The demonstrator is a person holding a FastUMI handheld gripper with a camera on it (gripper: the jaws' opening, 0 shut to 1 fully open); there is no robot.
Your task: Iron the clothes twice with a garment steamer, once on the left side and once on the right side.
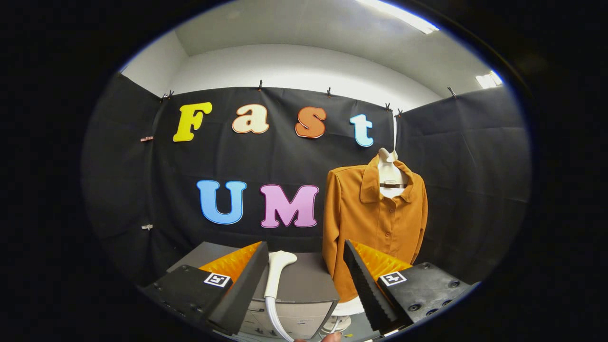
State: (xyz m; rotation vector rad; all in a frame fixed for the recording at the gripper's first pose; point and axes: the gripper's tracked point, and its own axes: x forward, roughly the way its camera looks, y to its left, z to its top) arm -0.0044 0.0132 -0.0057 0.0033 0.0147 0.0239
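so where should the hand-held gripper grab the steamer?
Probably the slim white neck of the steamer, below its flared head, coming straight in from the front. It stands nearly upright on the grey cabinet, just ahead of the open hand-held gripper, hose trailing down.

Gripper (304,266): fingers spread wide apart, gripping nothing.
Steamer head (278,273): white, lying on the grey cabinet (308,285), between the fingers, nearer the left one; its hose runs toward 6 o'clock.
Shirt (375,223): brown-orange, buttoned, hung on a pale mannequin bust (388,164), beyond the right finger, at 1 o'clock of the steamer head.
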